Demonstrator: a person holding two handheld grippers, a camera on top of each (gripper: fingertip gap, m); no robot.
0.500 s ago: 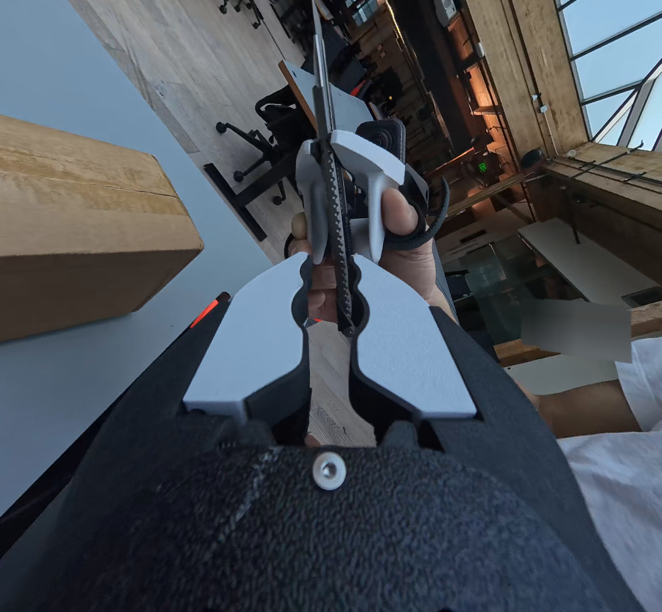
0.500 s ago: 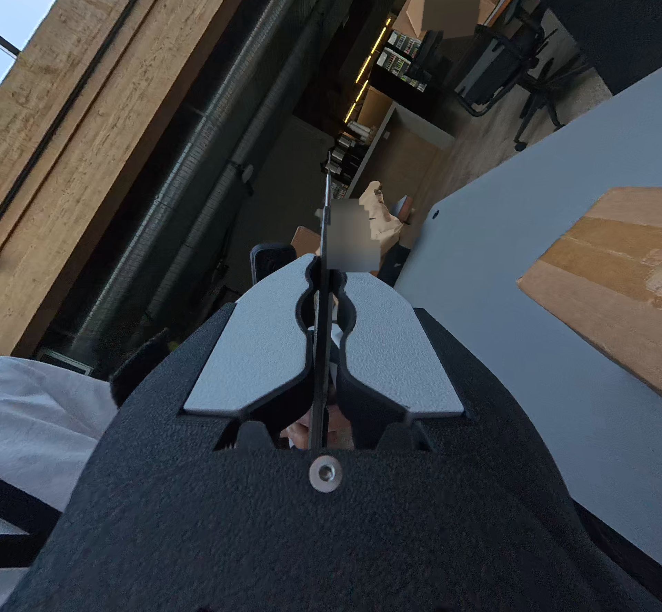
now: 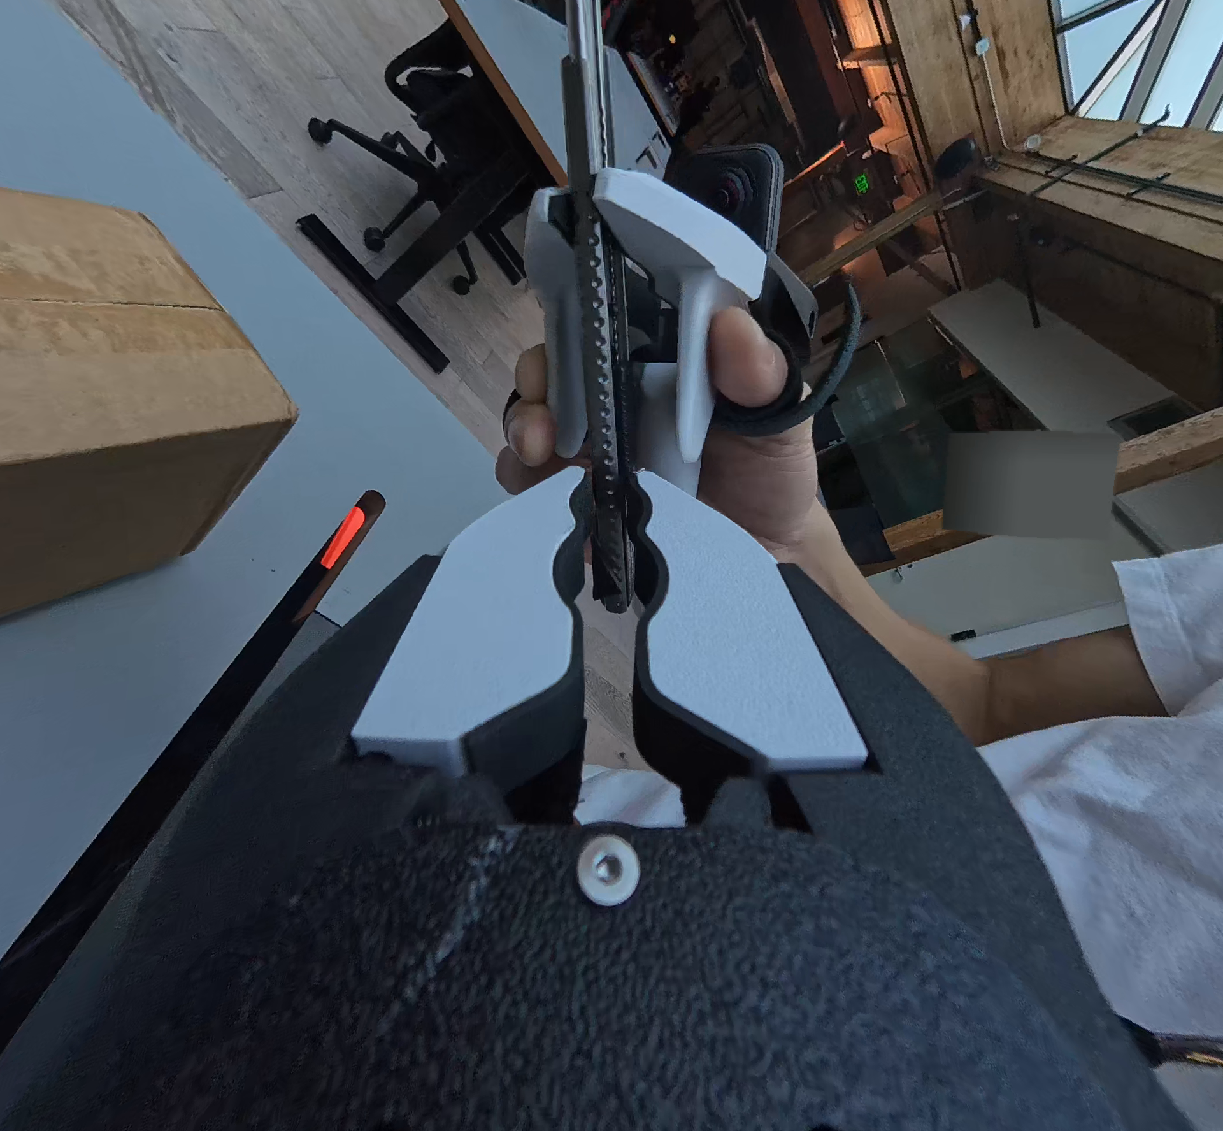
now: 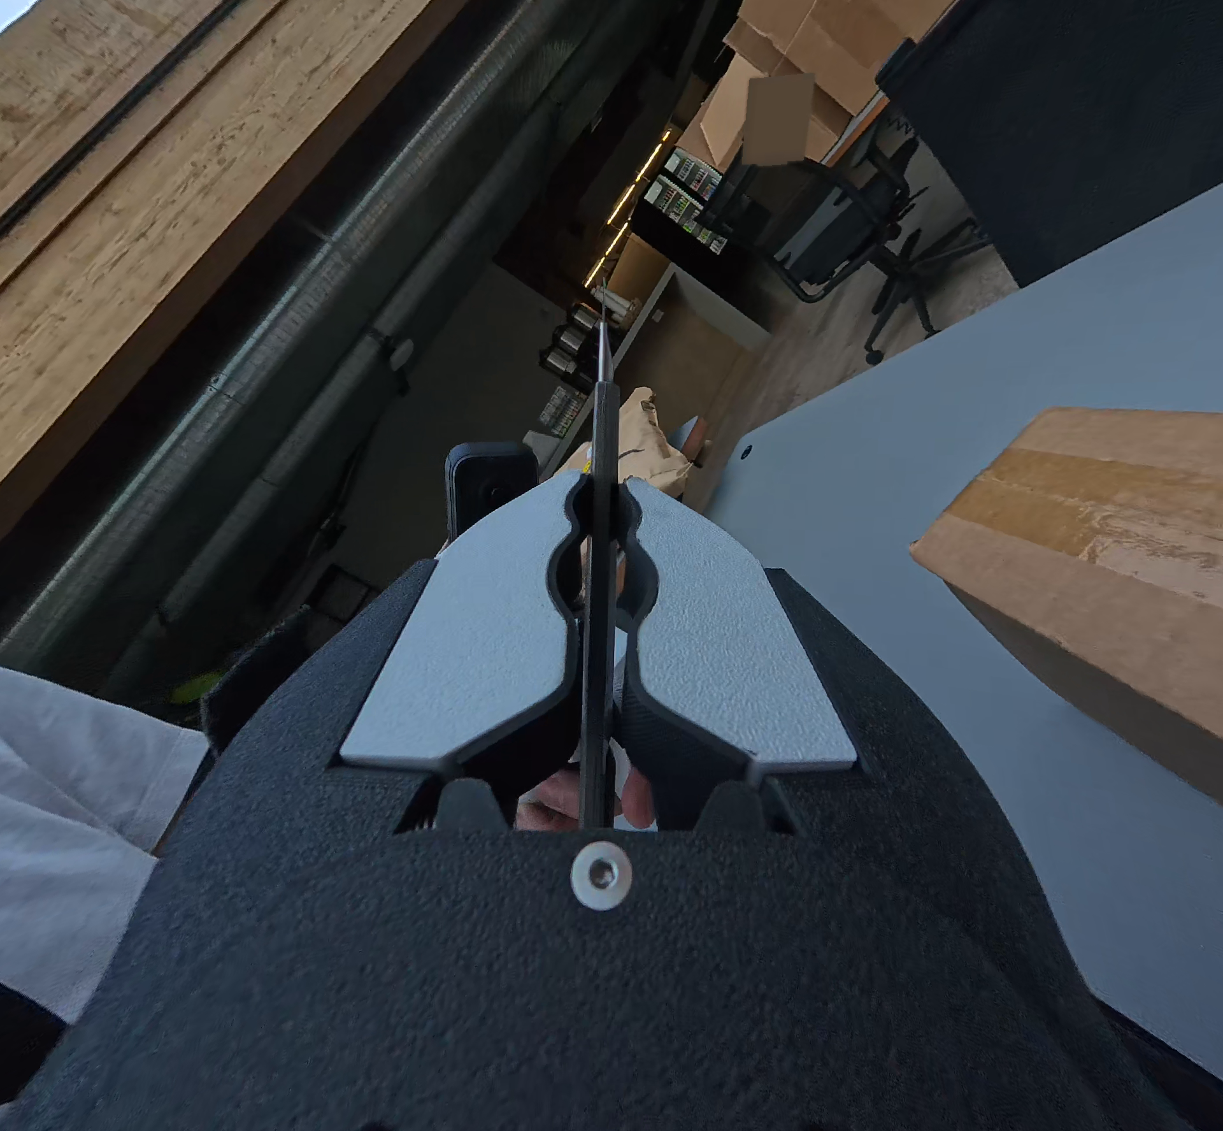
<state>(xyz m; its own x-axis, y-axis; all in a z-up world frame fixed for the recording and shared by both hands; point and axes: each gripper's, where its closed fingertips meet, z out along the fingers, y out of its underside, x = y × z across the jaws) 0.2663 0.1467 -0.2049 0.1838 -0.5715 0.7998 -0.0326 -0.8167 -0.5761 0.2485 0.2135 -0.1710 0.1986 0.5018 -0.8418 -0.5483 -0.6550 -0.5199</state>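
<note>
Working above a grey surface (image 3: pixel 99 735) running wide and flat, with a cardboard box (image 3: pixel 99 371) sitting on it, taped seam facing up and one corner jutting toward the claws. Seeing the same box (image 4: pixel 1092 536) in the right wrist view, resting well in from the surface (image 4: pixel 926 437) edge, apart from both claws, probably for an unhindered reach to its top. Noting a black bar with an orange-red strip (image 3: pixel 344 533) lying at the near surface edge, between box and left claw, touching neither. Holding a knife (image 3: pixel 605 371) in the air off the surface edge, over the wooden floor, with open room all round. Pinching its ridged black handle in the right claw (image 3: pixel 615 225), jaws closed tight, a hand (image 3: pixel 761 437) squeezing the trigger behind them. Closing the left claw (image 3: pixel 609 490) narrowly about the handle's butt end, seemingly steadying the tool from the opposite side. Looking along the right claw (image 4: pixel 602 490), jaws clamping the thin knife (image 4: pixel 603 437) edge-on, the blade tip pointing away toward the far room, clear of box and surface alike. Sharing one slim handle between two grips, so leaving little spare length on it for either claw.
</note>
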